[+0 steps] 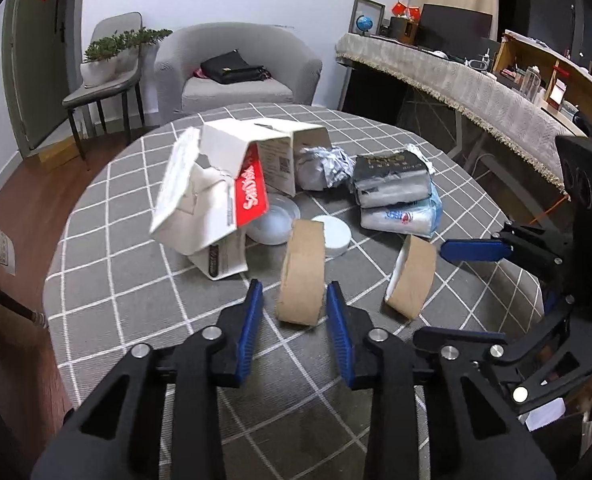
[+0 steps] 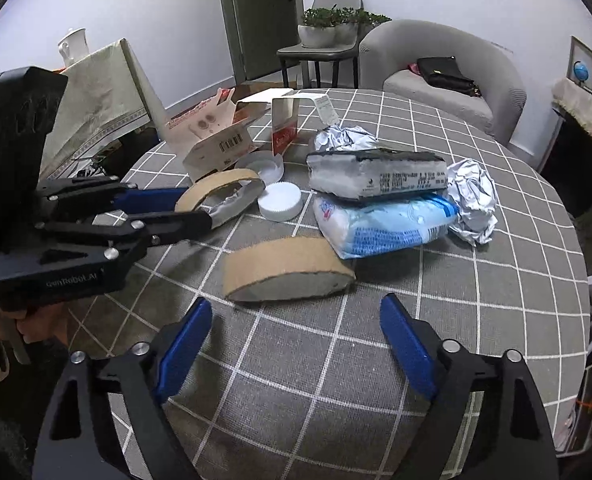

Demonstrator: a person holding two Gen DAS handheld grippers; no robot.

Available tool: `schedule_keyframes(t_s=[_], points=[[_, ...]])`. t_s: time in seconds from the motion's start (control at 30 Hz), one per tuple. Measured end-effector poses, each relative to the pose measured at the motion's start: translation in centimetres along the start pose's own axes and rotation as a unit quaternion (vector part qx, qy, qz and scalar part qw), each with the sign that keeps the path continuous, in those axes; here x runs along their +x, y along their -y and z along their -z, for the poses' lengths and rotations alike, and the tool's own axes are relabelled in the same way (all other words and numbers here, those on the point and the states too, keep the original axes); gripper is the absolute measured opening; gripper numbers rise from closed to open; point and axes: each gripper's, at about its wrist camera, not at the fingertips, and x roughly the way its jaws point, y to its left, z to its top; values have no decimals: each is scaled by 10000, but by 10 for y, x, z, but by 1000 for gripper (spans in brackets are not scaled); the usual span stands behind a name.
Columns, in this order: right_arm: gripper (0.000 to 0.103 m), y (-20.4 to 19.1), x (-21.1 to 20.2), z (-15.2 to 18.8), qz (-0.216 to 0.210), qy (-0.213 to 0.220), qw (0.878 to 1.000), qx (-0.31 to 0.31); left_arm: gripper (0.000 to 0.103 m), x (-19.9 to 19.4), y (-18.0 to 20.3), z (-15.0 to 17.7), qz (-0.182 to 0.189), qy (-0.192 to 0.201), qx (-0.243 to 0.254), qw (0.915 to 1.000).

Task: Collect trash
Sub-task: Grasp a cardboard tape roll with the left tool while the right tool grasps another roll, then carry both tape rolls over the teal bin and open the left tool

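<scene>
Cardboard ring between narrowing left jaws, untouched; second ring ahead of wide right jaws.

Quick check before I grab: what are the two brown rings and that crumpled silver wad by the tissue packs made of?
Both brown rings look like plain matte cardboard, likely spent tape cores: kraft-brown outside, rough torn edges, one squashed flat. The crumpled silver wad looks like thin foil or metallised wrapper: shiny, with sharp creases. Which of the two, I can't tell.
</scene>
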Motion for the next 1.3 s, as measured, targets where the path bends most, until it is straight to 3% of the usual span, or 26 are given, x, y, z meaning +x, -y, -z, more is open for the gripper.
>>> schedule_keyframes(t_s=[0.13, 0.4, 0.93, 1.3], points=[[84, -4, 4, -5, -35, -39, 10000, -56, 24, 1, 2, 0, -37, -7, 95, 9999], [69, -11, 10, -17, 66, -65, 10000, -1, 24, -8, -10, 6, -66, -8, 54, 10000], [69, -50, 2, -19, -45, -15, 10000, -12, 23, -45, -26, 27, -137, 154, -165, 9997], [69, -101, -4, -27, -379, 496, 9981, 0, 23, -98, -63, 56, -474, 515, -550, 9960]])
